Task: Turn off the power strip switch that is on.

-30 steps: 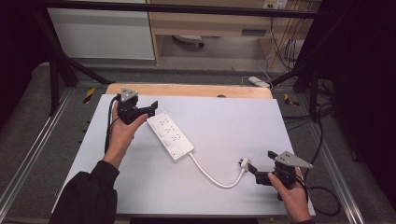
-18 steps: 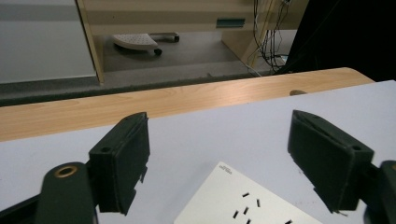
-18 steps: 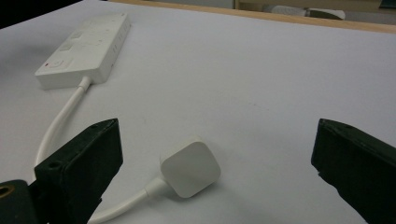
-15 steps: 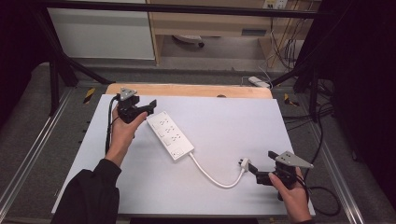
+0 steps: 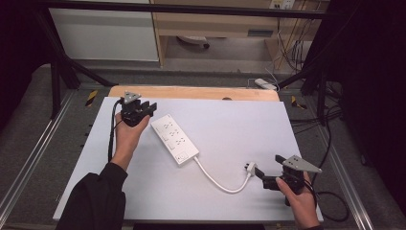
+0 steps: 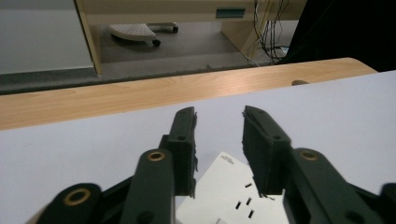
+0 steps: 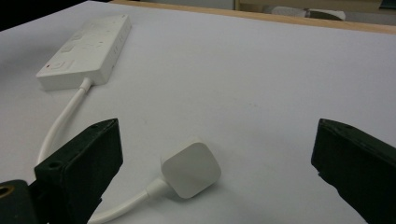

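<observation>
High view: we see the power strip mid-worktop, its plug near right. Left tool just narrowed, empty, beside the strip's far end; right tool wide around the plug.

High view looks down and forward over the whole table. Left gripper view sits low and close, facing the far wooden edge; right gripper view skims the tabletop. All three catch the power strip.
</observation>
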Tool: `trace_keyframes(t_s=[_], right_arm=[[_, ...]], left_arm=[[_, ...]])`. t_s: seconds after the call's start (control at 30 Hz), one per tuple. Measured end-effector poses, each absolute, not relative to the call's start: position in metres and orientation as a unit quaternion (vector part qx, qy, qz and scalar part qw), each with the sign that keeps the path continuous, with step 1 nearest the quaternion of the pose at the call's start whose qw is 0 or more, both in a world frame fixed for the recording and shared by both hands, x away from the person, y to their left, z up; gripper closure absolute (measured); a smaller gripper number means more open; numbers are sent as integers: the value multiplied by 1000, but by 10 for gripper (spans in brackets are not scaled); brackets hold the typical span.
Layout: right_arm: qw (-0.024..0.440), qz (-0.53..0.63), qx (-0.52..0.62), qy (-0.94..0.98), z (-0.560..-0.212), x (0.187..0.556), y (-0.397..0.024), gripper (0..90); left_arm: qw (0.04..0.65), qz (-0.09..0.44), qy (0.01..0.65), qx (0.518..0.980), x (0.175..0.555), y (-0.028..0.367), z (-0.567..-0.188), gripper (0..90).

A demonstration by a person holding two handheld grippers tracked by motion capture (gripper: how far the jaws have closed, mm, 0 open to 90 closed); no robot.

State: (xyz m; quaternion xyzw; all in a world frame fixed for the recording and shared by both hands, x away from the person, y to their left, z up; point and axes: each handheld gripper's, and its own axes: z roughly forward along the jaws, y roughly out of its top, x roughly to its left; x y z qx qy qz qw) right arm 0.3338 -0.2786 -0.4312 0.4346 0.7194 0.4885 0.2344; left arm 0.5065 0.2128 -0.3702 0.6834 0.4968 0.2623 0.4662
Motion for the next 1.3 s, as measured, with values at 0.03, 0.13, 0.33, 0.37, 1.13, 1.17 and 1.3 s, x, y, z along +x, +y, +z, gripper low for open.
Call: trace_keyframes(t_s=[0.03, 0.13, 0.33, 0.37, 1.13, 1.17, 1.3], right_arm=[[235, 489, 435, 719, -431, 334, -279, 25], [234, 488, 435, 720, -431, 334, -279, 25], [234, 489, 435, 720, -431, 334, -279, 25], [233, 488, 435, 720, -431, 334, -279, 25], [235, 487, 434, 720, -432, 334, -280, 23], [235, 487, 434, 720, -432, 334, -280, 23], [234, 486, 434, 721, -432, 335, -279, 23]], left_arm=[[466, 260, 497, 684, 507, 213, -371, 692], [462, 260, 500, 685, 507, 213, -373, 730], [462, 256, 493, 691, 506, 213, -377, 810], [464, 256, 492, 691, 506, 213, -378, 816], [447, 233, 493, 709, 500, 205, -399, 899], [446, 232, 492, 711, 500, 206, -399, 899], [445, 232, 493, 711, 499, 207, -401, 900]])
